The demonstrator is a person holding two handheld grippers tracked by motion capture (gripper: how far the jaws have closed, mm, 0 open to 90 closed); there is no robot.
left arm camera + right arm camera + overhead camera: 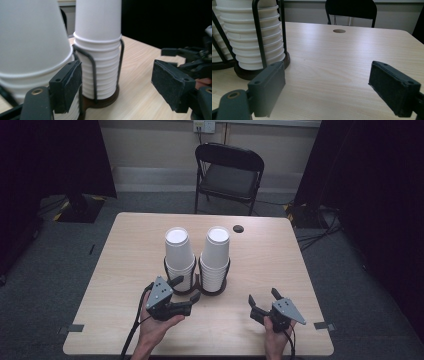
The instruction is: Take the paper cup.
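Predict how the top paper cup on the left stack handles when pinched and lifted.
Top cup is thin paper, so probably light and easy to crush under a hard pinch. It sits nested on the cups below, so it may drag a second one up. The wire holder should keep the stack from tipping.

Dim room with the table evenly lit from above; nearest cups blurred, soft shadows

Left tool, right tool (both open)
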